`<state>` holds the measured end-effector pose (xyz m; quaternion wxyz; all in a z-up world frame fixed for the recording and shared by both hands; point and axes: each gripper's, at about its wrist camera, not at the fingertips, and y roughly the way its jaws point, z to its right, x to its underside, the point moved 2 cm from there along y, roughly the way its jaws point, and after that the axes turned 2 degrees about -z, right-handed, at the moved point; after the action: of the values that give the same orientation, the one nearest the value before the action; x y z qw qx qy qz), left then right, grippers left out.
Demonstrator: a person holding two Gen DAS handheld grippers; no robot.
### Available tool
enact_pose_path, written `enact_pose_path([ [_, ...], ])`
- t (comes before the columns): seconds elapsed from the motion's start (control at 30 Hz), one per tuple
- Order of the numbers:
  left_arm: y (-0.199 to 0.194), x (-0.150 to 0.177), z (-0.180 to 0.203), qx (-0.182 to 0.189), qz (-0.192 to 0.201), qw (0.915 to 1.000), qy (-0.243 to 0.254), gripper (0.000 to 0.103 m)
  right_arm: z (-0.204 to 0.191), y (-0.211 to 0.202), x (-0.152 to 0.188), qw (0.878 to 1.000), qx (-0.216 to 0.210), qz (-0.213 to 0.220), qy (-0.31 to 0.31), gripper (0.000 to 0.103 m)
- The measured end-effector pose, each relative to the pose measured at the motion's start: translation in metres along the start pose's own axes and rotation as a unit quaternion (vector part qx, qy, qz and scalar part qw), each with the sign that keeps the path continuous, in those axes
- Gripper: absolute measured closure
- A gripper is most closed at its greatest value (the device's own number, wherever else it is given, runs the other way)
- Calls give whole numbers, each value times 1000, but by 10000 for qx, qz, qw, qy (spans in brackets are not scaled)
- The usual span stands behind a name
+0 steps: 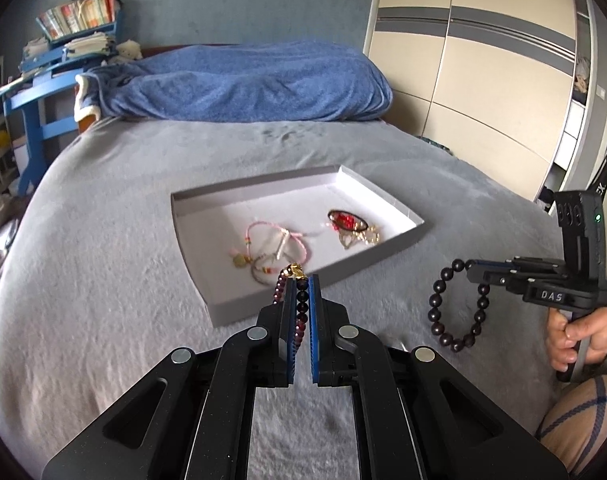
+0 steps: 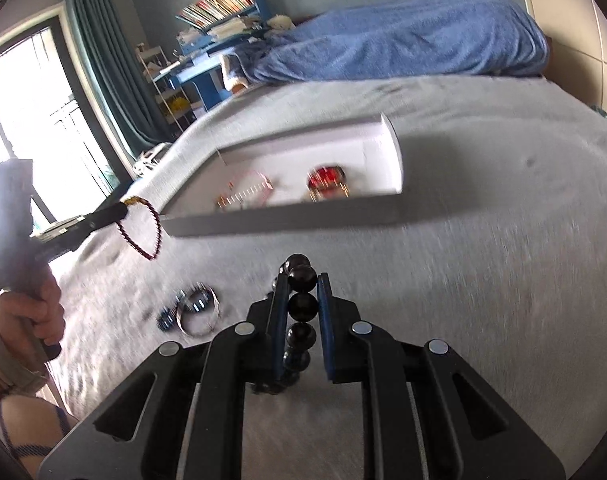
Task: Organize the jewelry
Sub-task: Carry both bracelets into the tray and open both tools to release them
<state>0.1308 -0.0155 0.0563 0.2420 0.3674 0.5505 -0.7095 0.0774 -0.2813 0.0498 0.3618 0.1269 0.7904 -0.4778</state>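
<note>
Both tongs are clamped on beads! A small garnet-red bead bracelet with a gold charm [image 1: 298, 300] is pinched between the blue pads of the left gripper [image 1: 302, 280], carried just over the near edge of the shallow grey cardboard tray with a white floor [image 1: 191, 236]. A loop of large dark wooden beads [image 1: 457, 306] is gripped by the right gripper [image 2: 301, 280], to the right of the tray and well clear of the grey blanket [image 1: 103, 260]. Inside the tray, a pink cord bracelet [image 1: 277, 244] and a red-stone piece [image 1: 347, 222] are already laid apart, likely so nothing tangles. Near-left on the blanket, a clear bangle [image 2: 197, 312] is left waiting.
</note>
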Motion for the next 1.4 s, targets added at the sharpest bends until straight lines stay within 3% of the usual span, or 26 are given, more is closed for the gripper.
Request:
enact_pose_path([
  [0.57, 22, -45, -1, -34, 220, 9997, 102, 97, -15, -1, -70, 9990, 47, 427, -121, 89],
  [1.03, 61, -74, -16, -197, 169, 9995, -169, 97, -51, 44, -125, 9983, -167, 463, -313, 89],
  [1.23, 87, -79, -20, -214, 59, 9995, -226, 97, -39, 79, -128, 9990, -271, 316, 189, 89],
  [1.4, 109, -69, -18, -215, -162, 9995, -150, 97, -10, 105, -117, 9975, -9, 134, 699, 89],
])
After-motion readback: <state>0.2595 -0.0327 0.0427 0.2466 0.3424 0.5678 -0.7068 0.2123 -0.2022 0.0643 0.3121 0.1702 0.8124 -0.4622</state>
